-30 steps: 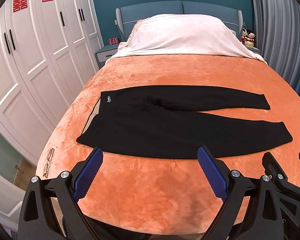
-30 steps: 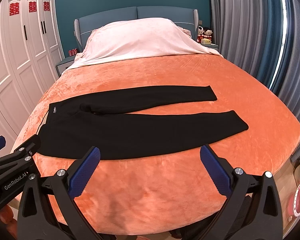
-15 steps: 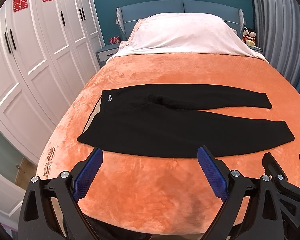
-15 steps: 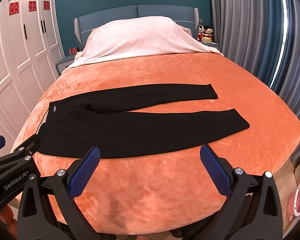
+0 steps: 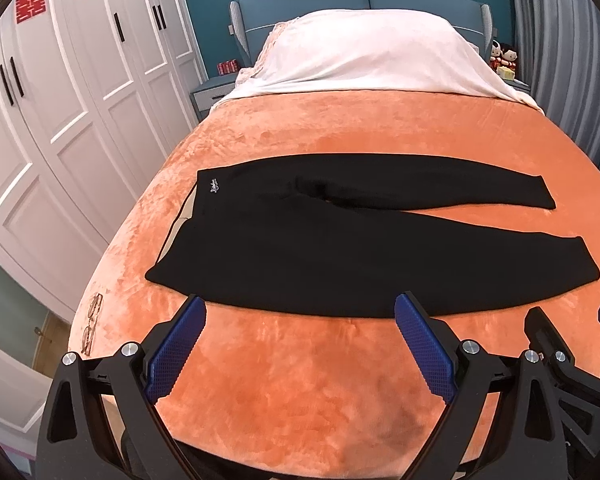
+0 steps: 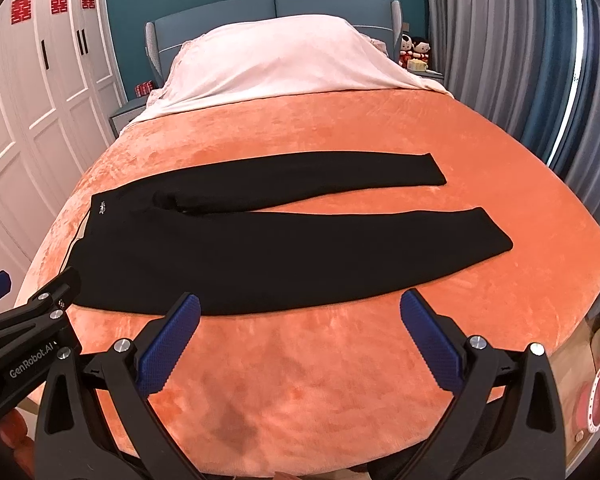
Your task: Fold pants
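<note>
Black pants [image 5: 340, 240] lie flat on the orange bed cover [image 5: 300, 380], waistband to the left, both legs spread out to the right. They also show in the right wrist view [image 6: 284, 248]. My left gripper [image 5: 300, 344] is open and empty, just in front of the near edge of the pants by the waist half. My right gripper [image 6: 300, 344] is open and empty, in front of the near leg. The right gripper's body [image 5: 560, 360] shows at the left view's right edge, and the left gripper's body [image 6: 24, 332] at the right view's left edge.
A white-covered pillow pile [image 5: 380, 56] lies at the head of the bed. White wardrobes [image 5: 60, 100] stand along the left side. Grey curtains [image 6: 500, 60] hang on the right. Eyeglasses [image 5: 92, 324] rest on the bed's left edge.
Both grippers have shifted slightly closer to the pants. The pants have not moved, and both grippers stay open.
</note>
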